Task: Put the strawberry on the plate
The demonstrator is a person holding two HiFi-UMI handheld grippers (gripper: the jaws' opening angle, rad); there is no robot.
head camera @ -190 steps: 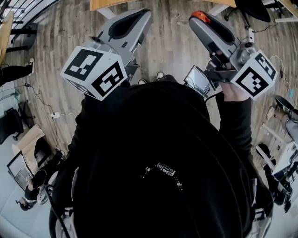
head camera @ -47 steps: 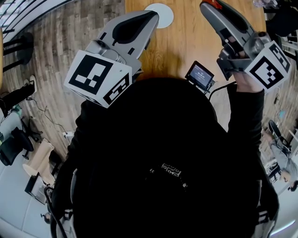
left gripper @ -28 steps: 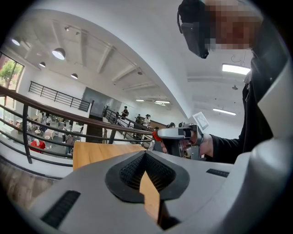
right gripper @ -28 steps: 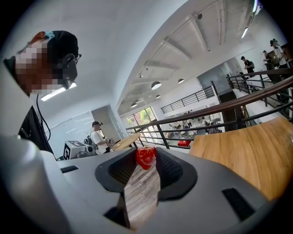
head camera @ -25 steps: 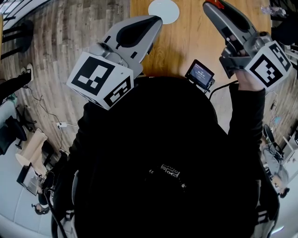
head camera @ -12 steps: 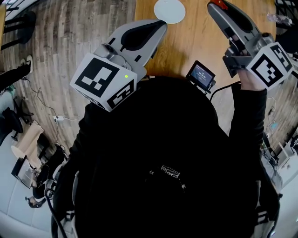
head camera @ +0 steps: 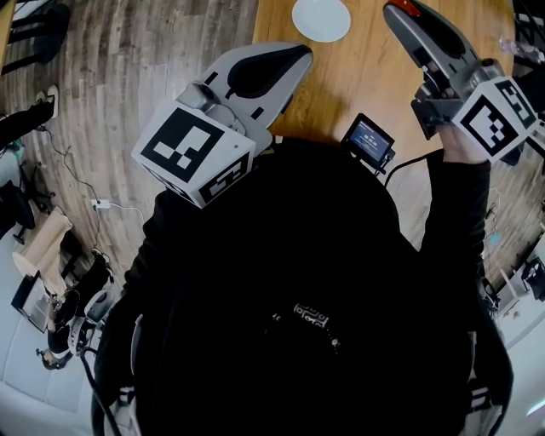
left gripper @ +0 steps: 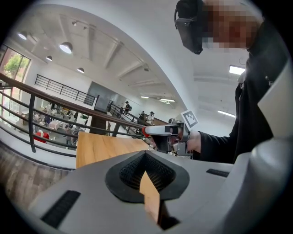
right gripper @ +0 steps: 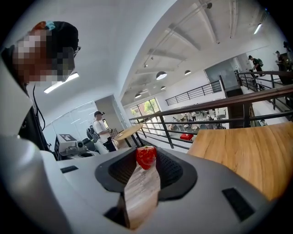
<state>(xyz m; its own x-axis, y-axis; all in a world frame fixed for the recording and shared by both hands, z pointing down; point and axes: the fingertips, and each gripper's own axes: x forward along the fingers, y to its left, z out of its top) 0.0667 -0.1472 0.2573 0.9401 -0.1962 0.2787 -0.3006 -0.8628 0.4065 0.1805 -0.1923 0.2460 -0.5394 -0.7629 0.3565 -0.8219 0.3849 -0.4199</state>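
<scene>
Glossy strawberry (right gripper: 146,156), smooth wooden table (head camera: 366,77)

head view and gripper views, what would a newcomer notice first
The red strawberry stands out, pinched at the tips of the right gripper and bright against its grey jaws. Next comes the bare white plate on the wooden table, near the top of the head view, left of that gripper.

Head view looks steeply down; gripper views face along their jaws, apparently sharing the wooden table (head camera: 375,81).
</scene>
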